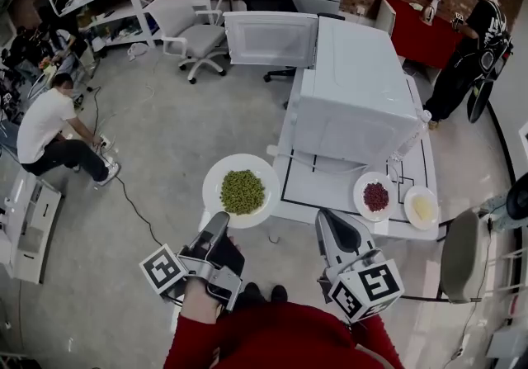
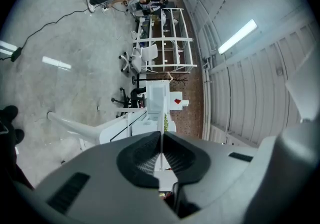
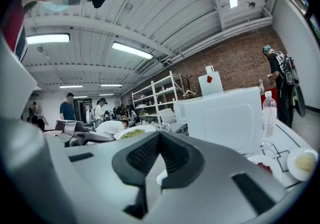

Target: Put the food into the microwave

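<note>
A white plate of green beans [image 1: 242,190] hangs over the floor just left of the white table [image 1: 330,190]. My left gripper [image 1: 218,225] is shut on its near rim; in the left gripper view the plate [image 2: 161,155] shows edge-on between the pads of that gripper [image 2: 161,135]. The white microwave [image 1: 355,91] stands on the table with its door [image 1: 270,37] swung open to the left. My right gripper [image 1: 332,231] hovers at the table's near edge, shut and holding nothing; its tips [image 3: 159,135] meet in the right gripper view.
A plate of red beans [image 1: 375,196], a plate of yellow food [image 1: 421,208] and a clear bottle [image 3: 269,113] sit on the table right of the microwave. An office chair [image 1: 191,29], a crouching person [image 1: 49,128] and a standing person [image 1: 470,37] are farther off.
</note>
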`<state>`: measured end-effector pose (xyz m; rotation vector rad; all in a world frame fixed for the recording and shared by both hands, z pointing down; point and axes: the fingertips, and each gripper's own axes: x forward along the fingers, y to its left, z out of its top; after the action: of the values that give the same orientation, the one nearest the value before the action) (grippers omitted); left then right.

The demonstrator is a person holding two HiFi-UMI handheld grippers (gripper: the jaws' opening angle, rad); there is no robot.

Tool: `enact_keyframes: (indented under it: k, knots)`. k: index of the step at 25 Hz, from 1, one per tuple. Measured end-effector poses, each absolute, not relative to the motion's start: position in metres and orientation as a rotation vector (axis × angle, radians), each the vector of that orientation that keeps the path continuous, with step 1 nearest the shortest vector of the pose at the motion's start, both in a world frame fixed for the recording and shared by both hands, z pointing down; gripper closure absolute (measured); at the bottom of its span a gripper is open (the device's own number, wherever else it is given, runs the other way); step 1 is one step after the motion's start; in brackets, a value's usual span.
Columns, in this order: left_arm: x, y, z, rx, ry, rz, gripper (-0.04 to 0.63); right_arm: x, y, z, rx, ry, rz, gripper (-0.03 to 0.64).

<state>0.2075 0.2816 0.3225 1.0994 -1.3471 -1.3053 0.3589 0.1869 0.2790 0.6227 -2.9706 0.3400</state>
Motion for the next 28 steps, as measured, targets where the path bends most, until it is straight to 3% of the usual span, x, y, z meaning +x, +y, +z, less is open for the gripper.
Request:
enact_keyframes:
  k: [17, 28]
  knots:
    - [0.184, 0.251, 0.309, 1.140, -1.368, -1.319, 0.572, 0.330, 0.171, 0.280, 0.568, -2.974, 0.314, 0.602]
    - [0.065, 0.197, 0.318, 1.215, -1.292, -1.219, 0.572, 0.219, 0.136, 0.280, 0.729, -2.960, 0.337, 0.603]
